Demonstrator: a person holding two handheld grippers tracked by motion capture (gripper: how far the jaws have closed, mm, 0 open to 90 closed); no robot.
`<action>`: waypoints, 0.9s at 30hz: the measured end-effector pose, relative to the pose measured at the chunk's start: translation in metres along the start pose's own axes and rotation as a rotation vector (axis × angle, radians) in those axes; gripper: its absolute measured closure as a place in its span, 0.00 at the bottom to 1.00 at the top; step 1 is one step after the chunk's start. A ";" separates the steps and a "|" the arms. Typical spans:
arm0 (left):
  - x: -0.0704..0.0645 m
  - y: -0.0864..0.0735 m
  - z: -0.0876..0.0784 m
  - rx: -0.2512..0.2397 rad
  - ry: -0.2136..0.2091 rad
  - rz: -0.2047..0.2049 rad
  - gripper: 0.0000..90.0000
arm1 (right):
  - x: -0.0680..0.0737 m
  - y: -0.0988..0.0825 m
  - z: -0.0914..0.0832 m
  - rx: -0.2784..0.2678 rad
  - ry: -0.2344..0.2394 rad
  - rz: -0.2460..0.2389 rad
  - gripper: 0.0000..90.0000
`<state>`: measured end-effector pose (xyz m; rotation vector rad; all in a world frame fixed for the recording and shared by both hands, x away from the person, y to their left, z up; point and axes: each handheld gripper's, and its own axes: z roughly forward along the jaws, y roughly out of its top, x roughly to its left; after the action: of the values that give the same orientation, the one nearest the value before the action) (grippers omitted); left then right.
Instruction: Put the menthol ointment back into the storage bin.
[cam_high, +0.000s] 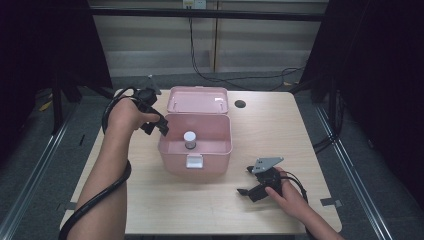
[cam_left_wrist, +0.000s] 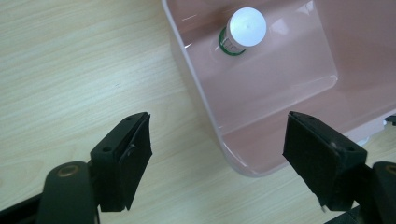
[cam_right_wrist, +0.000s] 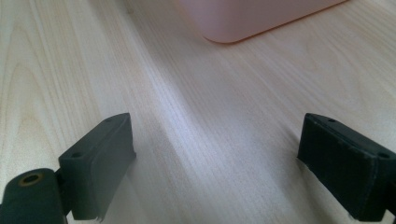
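A pink plastic box (cam_high: 220, 150) stands open in the middle of the wooden table, its lid (cam_high: 198, 99) laid back. Inside it a small bottle (cam_high: 189, 139) with a white cap stands upright; it also appears in the left gripper view (cam_left_wrist: 243, 30), with a green band under the cap. My left gripper (cam_high: 159, 125) hovers over the box's left rim (cam_left_wrist: 205, 116), open, nothing between its jaws. My right gripper (cam_high: 246, 181) rests low over the table to the right of and nearer than the box, open and empty, pointing left toward the box's corner (cam_right_wrist: 243, 21).
A dark round hole (cam_high: 240, 104) lies in the tabletop right of the lid. A white latch (cam_high: 194, 161) sits on the box's front wall. Cables trail from both grippers. Bare wood (cam_right_wrist: 196, 121) spreads under the right gripper.
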<state>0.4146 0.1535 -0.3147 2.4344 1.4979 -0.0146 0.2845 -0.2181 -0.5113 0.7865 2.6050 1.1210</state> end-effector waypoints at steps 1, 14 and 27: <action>0.002 -0.002 -0.001 -0.001 0.004 0.002 0.26 | 0.000 0.000 0.000 0.000 0.000 0.000 0.11; 0.016 -0.022 0.005 -0.011 0.000 -0.010 0.26 | 0.000 0.000 0.000 0.000 0.000 0.000 0.11; 0.030 -0.048 0.009 -0.039 -0.007 0.014 0.26 | 0.000 0.000 0.000 0.000 0.000 0.000 0.11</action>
<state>0.3872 0.1974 -0.3393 2.4123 1.4639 0.0085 0.2844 -0.2180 -0.5113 0.7867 2.6046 1.1216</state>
